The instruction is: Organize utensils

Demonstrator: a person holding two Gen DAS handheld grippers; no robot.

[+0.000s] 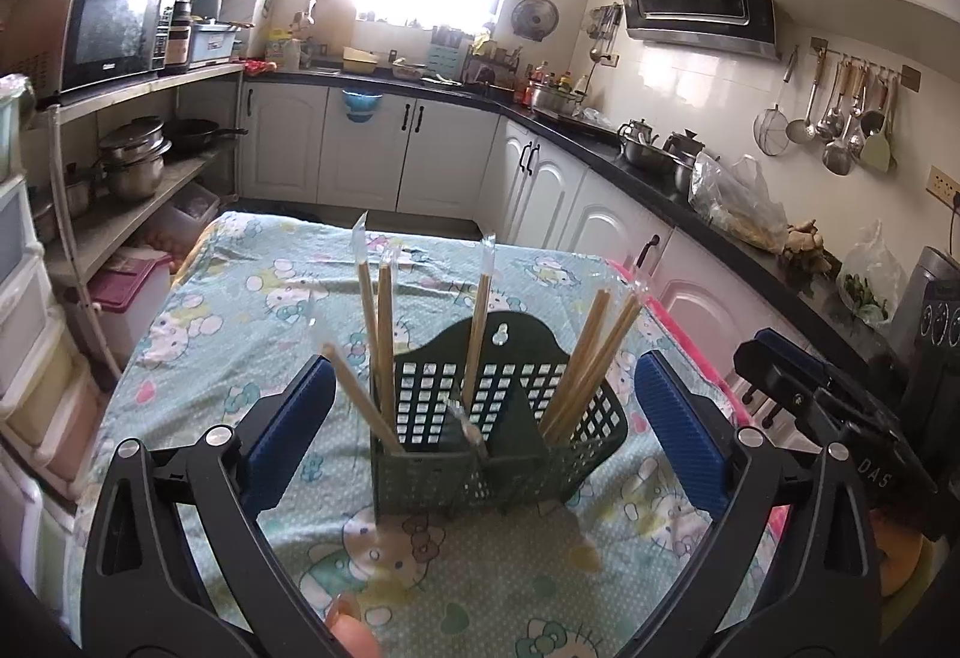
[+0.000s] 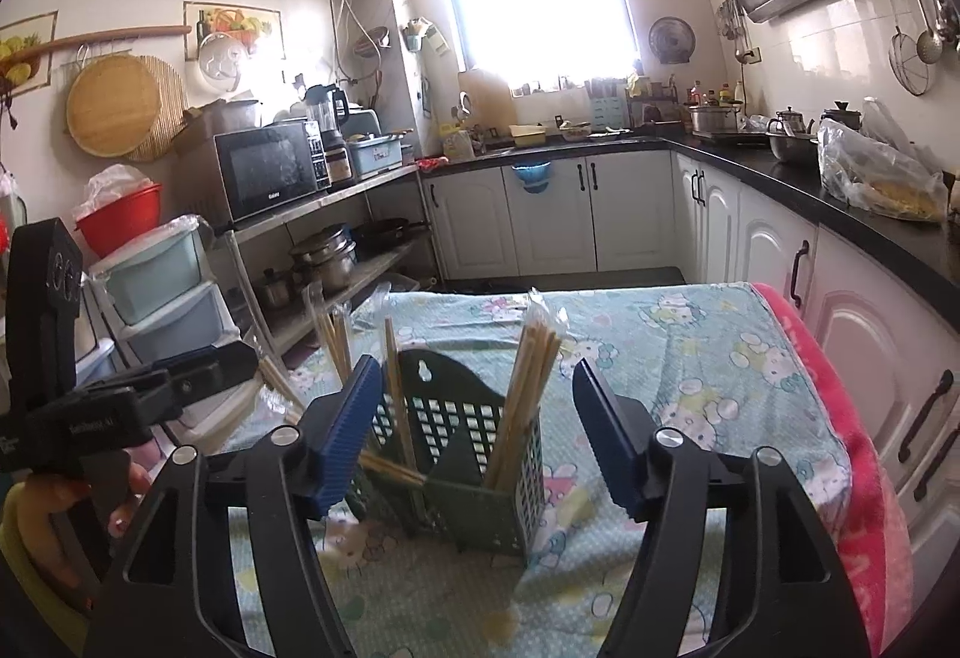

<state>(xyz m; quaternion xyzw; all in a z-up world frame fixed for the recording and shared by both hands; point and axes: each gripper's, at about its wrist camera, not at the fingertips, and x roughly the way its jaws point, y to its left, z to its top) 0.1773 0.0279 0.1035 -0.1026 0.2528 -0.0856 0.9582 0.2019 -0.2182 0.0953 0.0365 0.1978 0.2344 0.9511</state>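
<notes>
both grippers sit nearest me, short of the holder. left gripper has its jaws spread as wide as they go, nothing between the pads. right gripper is partly open, also empty, pads clear of everything.

just past them the dark green utensil holder stands upright on the cartoon-print tablecloth, perforated walls, divided compartments, hang tab at the back. wrapped chopsticks lean out of it: a few in the left compartment, one toward the back, a bundle in the right compartment.

handling guess: sticks are light, stiff, thin; plastic sleeves look slippery. take one mid-shaft, above the holder's rim, squarely. holder looks light plastic and could tip or slide on the cloth if a stick drags.

beyond the holder: table's far edge, then white cabinets.
</notes>
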